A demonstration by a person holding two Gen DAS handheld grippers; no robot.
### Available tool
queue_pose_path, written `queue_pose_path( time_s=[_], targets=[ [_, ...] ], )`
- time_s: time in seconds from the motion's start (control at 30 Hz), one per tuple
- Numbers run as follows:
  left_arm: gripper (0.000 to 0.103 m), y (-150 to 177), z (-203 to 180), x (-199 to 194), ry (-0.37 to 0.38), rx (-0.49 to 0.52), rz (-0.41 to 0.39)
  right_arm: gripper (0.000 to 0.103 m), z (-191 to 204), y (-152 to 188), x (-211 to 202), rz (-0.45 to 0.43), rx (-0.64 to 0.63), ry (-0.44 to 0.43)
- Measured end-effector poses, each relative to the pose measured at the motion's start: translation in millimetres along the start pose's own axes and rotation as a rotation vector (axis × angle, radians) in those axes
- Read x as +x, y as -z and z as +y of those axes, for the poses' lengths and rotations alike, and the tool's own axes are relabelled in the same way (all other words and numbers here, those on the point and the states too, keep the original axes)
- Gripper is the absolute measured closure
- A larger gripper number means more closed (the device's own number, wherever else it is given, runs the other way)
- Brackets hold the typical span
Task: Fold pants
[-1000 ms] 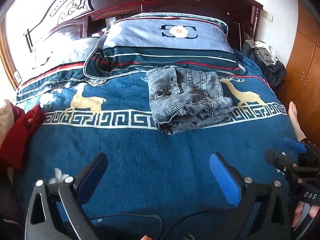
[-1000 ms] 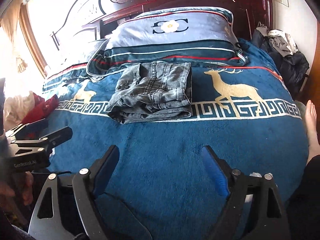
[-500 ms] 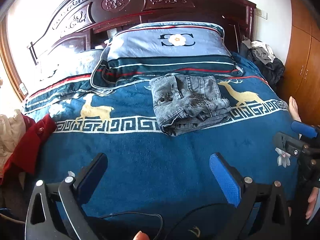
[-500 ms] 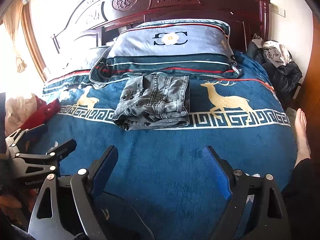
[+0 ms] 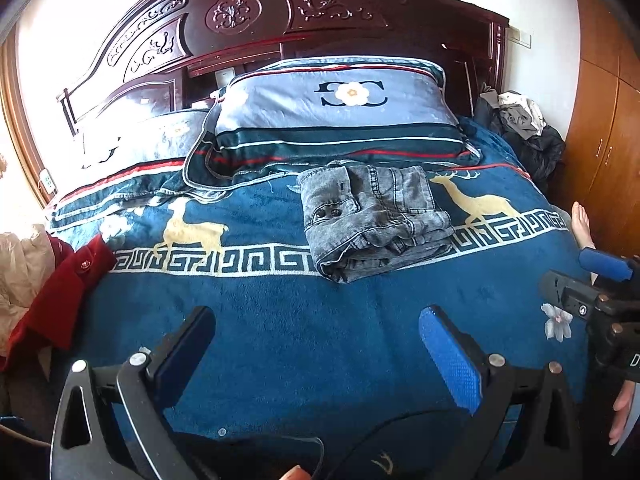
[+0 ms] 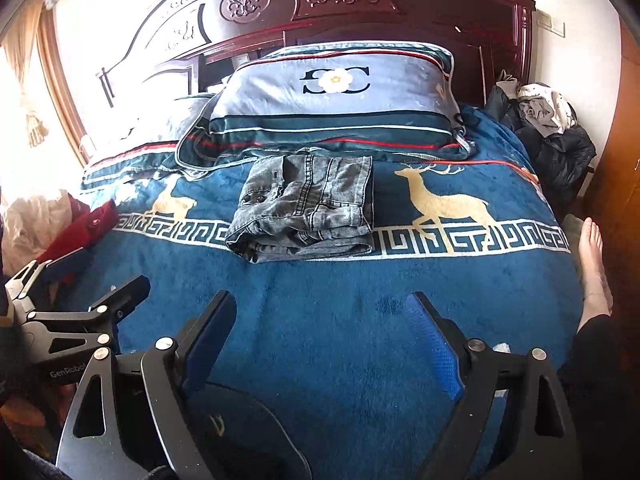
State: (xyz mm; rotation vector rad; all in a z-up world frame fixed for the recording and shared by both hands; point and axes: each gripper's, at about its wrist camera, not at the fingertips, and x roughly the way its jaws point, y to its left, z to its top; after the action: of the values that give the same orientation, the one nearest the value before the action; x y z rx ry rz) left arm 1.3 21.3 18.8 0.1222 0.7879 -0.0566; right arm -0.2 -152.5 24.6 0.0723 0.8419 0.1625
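Two hand-held grippers hang over the bed's near part: the left hand-held gripper [image 5: 316, 344] and the right hand-held gripper [image 6: 322, 326], both spread wide with nothing between the pads. The folded pants [image 5: 374, 220] lie well ahead, just before the pillow [image 5: 340, 116]. Bare blanket [image 5: 304, 320] stretches between, out to both side edges.

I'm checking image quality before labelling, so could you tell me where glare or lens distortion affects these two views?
Left wrist view: window light blows out the upper left by the headboard, and the fisheye bows the blanket border; the folded jeans stay sharp. Right wrist view: stronger glare washes out the curtain on the left; corners are vignetted black.
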Motion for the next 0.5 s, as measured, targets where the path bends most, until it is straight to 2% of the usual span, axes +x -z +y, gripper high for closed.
queue_pose_path(
  time_s=[0.5],
  targets=[
    [0.0, 0.5, -6.7, -1.8, 0.027, 0.011, 0.004, 0.017, -0.9, 0.0, -1.6, -0.002, 0.005, 0.003]
  ],
)
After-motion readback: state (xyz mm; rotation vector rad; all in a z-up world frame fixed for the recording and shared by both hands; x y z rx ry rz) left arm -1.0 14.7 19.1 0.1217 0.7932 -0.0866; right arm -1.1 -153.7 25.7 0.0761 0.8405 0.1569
